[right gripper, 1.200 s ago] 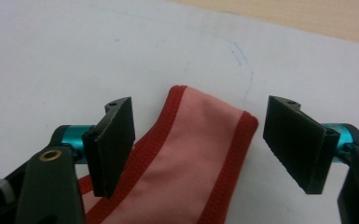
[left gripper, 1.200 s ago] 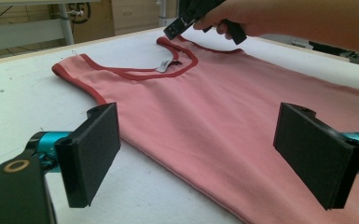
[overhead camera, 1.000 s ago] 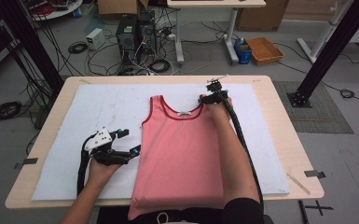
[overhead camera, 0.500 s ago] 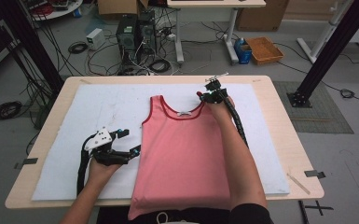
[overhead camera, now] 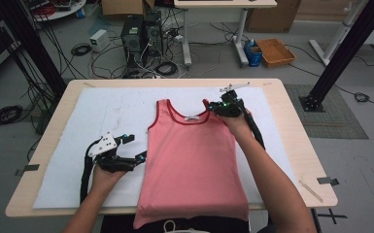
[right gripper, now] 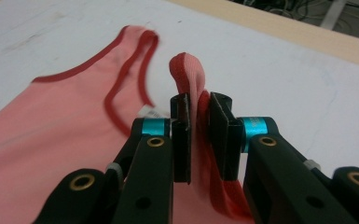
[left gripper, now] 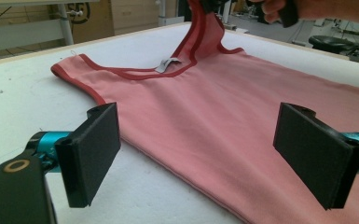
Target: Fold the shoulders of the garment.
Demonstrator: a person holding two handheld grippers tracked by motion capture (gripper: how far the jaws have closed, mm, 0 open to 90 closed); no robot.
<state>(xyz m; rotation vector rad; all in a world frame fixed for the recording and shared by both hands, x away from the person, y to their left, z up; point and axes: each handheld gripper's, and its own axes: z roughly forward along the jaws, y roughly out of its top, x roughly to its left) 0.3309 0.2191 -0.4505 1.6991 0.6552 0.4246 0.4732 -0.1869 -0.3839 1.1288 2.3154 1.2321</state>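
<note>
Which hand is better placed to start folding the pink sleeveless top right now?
Right. The right gripper is already shut on a shoulder strap of the pink sleeveless top with dark red trim, lifting it. The left gripper is open, its fingers straddling the top's side edge, gripping nothing.

Black grippers (right gripper: 199, 135) with flat black jaws, teal collars, brass-ringed screws, trailing black cables.

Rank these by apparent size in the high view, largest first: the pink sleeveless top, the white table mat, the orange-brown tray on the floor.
1. white table mat
2. pink sleeveless top
3. orange-brown tray; it sits farther from the camera, so it looks smaller than it really is.
</note>
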